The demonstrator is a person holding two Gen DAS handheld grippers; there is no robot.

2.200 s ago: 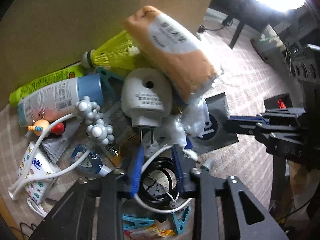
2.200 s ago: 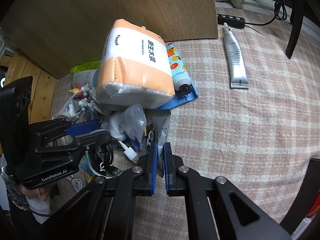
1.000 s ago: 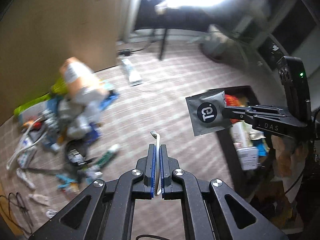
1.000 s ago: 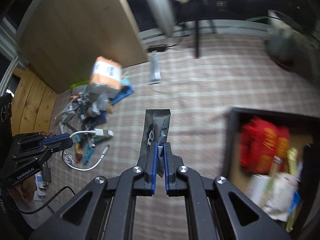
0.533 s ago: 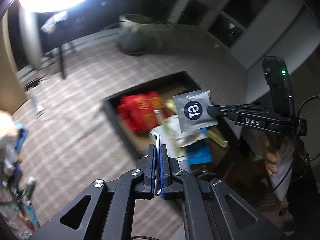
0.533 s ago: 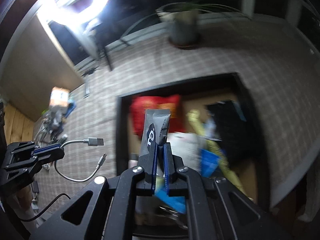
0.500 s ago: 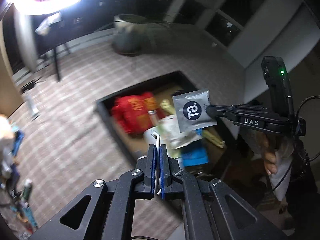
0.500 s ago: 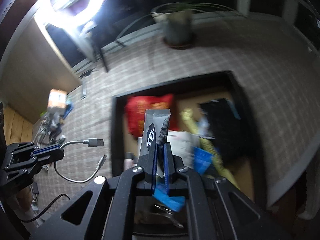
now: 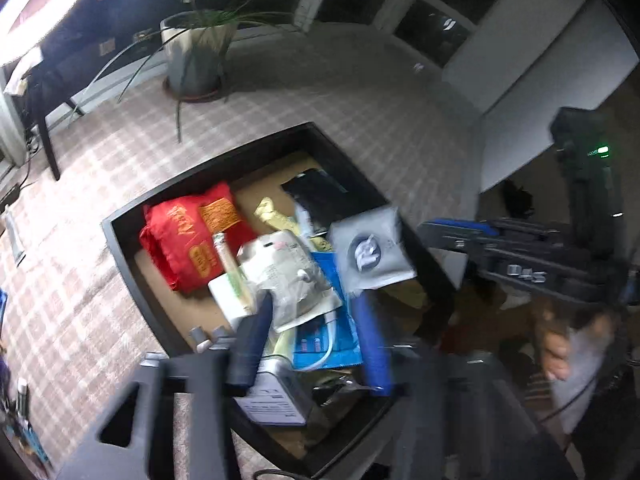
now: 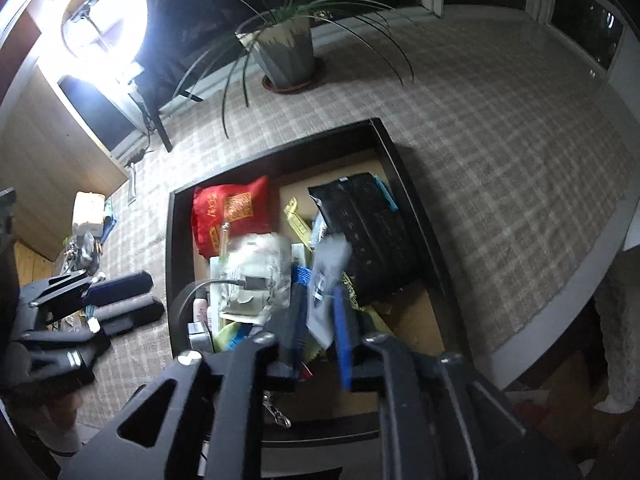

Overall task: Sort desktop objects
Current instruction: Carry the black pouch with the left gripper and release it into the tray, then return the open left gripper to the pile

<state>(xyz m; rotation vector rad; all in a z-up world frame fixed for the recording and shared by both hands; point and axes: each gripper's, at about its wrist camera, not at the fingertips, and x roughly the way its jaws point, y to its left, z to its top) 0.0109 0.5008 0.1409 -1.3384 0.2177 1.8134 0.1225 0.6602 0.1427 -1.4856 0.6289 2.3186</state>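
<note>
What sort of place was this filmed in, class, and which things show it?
Probably a room in a home, at night: a potted plant by dark windows, a checked tablecloth under a black tray of household odds and ends, and a ring light.

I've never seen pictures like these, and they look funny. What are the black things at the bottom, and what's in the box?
A person holds a pair of tongs in each hand, and each pair has a small wide-eyed camera. One picture looks along the left tongs, the other along the right tongs. Both are open. Below them is a black box full of things, like a red bag and a white cable. A grey packet is loose by the right tongs, not pinched. A potted plant stands behind.
</note>
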